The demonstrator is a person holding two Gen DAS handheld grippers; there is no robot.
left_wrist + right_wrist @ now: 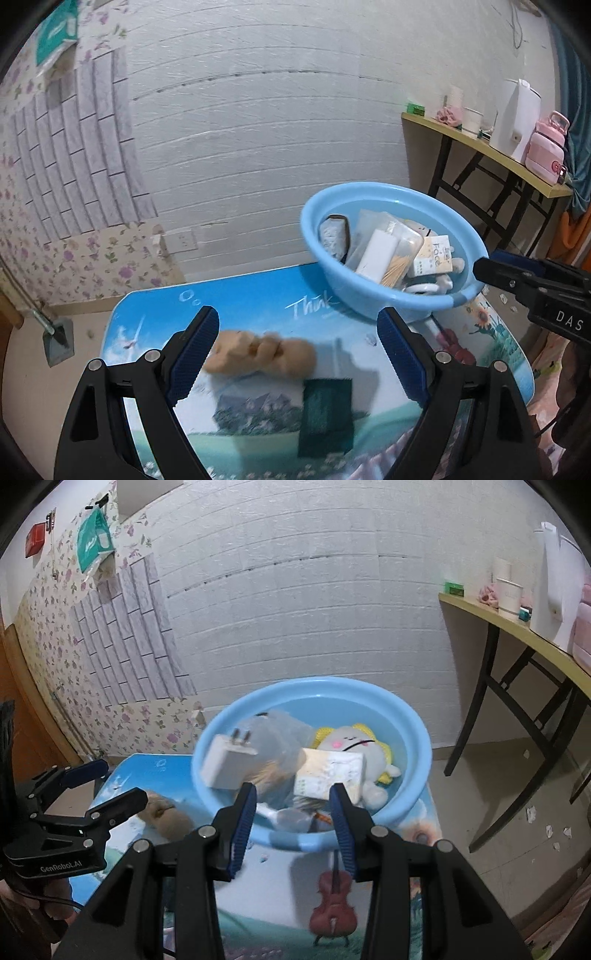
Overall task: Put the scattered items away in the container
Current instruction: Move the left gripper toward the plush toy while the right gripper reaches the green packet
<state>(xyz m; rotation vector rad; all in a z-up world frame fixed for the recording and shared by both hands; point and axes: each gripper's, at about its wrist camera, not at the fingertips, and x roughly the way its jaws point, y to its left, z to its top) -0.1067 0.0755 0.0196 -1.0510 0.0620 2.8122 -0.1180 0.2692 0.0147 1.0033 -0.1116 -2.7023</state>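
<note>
Mostly done: basin (373, 295), center right in left view, already full of items. Still on desk (258, 299), lower center: tan plush (260, 354) and green pad (325, 417). Left claw (295, 350) wide open above plush; right claw (291, 827) part open, empty.

A home room — floral wallpaper (48, 635) beside white brick-pattern panels (258, 110), a side tabletop (491, 147) with kettle (515, 118) (and cups (472, 120)).

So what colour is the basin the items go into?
Light blue basin, plain, no pattern; clearest in the right wrist view.
</note>
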